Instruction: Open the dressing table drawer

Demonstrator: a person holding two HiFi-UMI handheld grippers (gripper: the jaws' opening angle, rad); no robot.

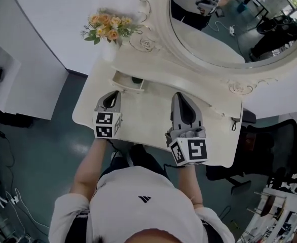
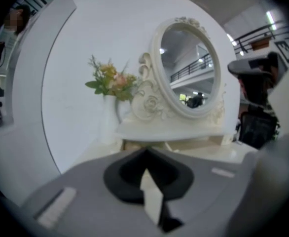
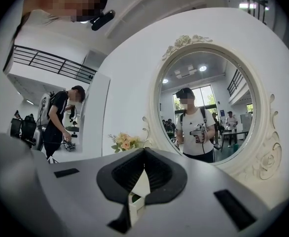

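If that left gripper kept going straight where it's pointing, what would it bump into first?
Most likely the front of the small open drawer, which the left gripper points at, though depth is unclear.

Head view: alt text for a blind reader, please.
Seen from above, a small drawer stands open on a cream dressing table. A person holds the left gripper and right gripper over it, both shut and empty; oval mirror and flowers behind.
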